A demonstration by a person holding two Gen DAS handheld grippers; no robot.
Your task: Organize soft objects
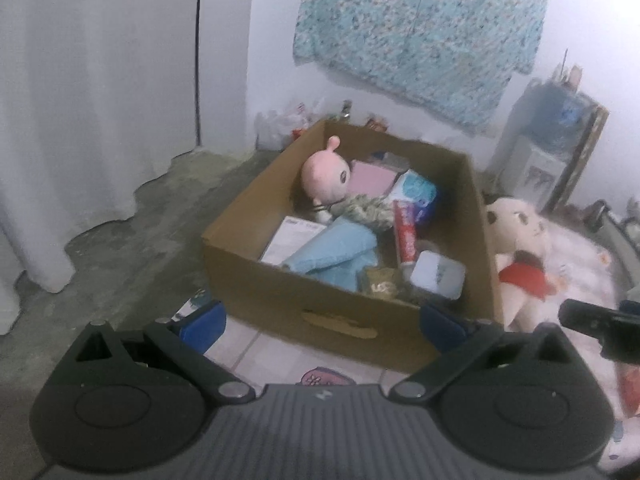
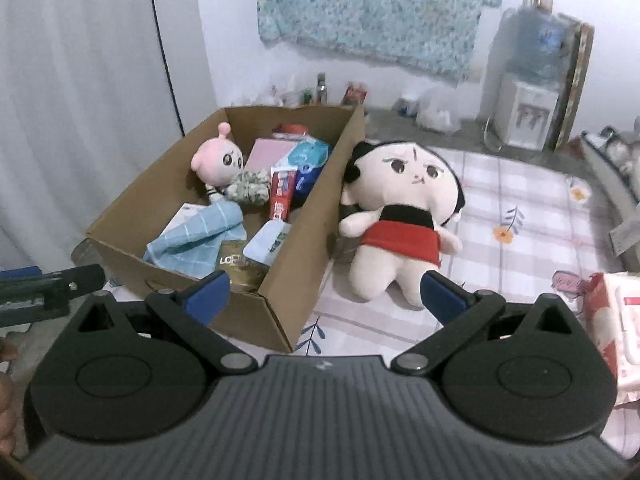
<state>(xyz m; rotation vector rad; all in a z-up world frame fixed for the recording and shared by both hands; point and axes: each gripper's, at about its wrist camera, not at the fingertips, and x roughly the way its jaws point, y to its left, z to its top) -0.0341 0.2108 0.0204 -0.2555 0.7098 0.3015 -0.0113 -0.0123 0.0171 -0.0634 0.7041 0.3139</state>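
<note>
Plush doll (image 2: 394,216) lies on checked mat (image 2: 528,216), touching cardboard box (image 2: 280,280) wall; left gripper (image 1: 320,320) and right gripper (image 2: 326,294) gape empty, apparently ready.

I see a cardboard box (image 2: 280,312), matt and brown; a pink plush doll (image 2: 218,162) inside, soft and fuzzy; a blue checked cloth (image 2: 200,236) beside it; a larger plush doll (image 2: 400,216) on a printed fabric mat (image 2: 520,216); my right gripper (image 2: 324,294) is matt black plastic with blue pads.
</note>
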